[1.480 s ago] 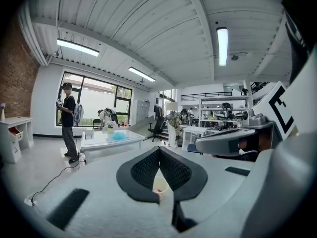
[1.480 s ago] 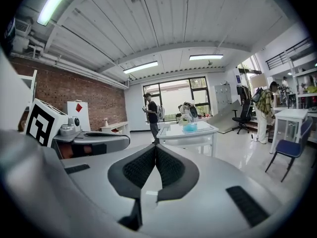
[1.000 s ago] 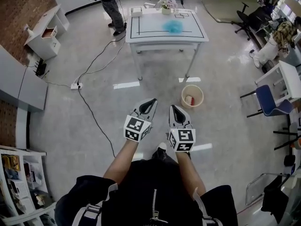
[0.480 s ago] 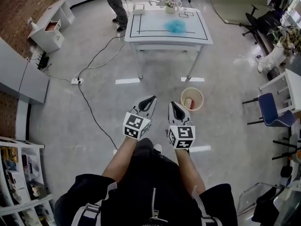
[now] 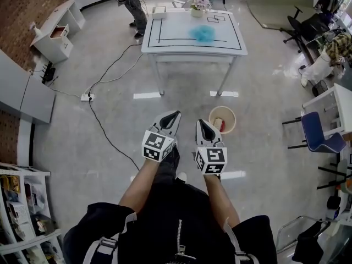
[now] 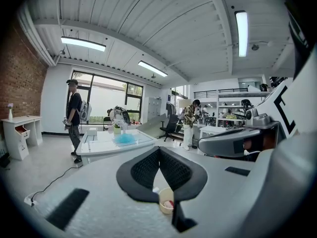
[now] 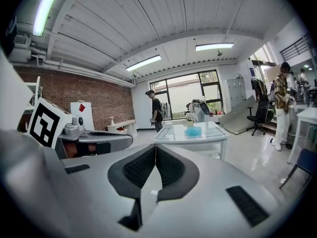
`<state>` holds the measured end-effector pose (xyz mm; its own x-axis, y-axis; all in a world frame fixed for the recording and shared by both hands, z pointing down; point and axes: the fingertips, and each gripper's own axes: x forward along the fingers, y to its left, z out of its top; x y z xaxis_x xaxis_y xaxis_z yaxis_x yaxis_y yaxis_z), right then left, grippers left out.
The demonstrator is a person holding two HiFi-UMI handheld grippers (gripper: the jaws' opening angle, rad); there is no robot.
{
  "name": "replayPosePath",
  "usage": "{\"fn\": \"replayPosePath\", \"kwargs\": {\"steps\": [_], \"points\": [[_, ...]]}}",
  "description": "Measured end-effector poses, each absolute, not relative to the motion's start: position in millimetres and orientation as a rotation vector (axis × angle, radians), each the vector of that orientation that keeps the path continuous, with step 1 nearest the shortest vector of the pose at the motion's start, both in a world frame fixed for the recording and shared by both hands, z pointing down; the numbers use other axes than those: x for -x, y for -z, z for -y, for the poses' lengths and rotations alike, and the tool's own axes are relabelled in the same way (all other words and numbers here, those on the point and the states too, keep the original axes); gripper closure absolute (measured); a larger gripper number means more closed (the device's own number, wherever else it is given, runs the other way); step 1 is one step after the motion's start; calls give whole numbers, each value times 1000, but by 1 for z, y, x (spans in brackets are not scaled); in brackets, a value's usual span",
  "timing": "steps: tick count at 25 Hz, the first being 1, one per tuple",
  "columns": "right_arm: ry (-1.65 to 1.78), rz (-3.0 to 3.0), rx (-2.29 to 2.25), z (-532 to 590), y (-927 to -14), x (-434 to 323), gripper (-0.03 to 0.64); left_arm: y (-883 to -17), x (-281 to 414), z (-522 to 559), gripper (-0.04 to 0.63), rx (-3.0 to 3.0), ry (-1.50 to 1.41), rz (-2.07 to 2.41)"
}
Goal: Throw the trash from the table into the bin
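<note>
Holding both claws out in front, level-ish, the operator stands on open floor well short of the desk (image 5: 165, 43).

Left to right:
- Power strip (image 5: 86, 98) with a black cable (image 5: 110, 139) trailing over the floor, left of the path. Trip risk if the route drifts that way.
- Second person (image 5: 132, 4) at the desk's far left corner, apart from it.
- Left claw (image 5: 172, 118): jaws fully together, tips meeting, nothing between them. The left gripper view (image 6: 159, 148) confirms it.
- Trash: blue wad (image 5: 202, 33) on the desktop, right of centre, near the far edge, by a flower pot (image 5: 197, 7). Nothing is touching it.
- Right claw (image 5: 202, 124): same story, pinched closed and empty, as the right gripper view (image 7: 155, 146) shows.
- Bin (image 5: 211, 117): round, beige, on the floor just beyond the right claw, near the desk's front right leg. Something red and white is already inside.

Handling guess: the wad looks crumpled and fluffy, so probably very light, soft and squashy, not fragile. Take it through the thick middle from above and close fully. A nip at a loose edge may pull free or shed. The claws need opening before the reach. The pot sits close behind, so approach from the near side.
</note>
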<state>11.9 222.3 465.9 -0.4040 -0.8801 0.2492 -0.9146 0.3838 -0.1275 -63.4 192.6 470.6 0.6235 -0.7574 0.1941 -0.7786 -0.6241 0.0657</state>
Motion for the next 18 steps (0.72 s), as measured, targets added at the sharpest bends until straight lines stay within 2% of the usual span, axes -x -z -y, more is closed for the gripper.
{"fn": "replayPosePath", "kwargs": {"steps": [18], "points": [[-379,2447,-1624,-98,-474,-12,606,-476,55,-64,589,-2713,-209,1208]]}}
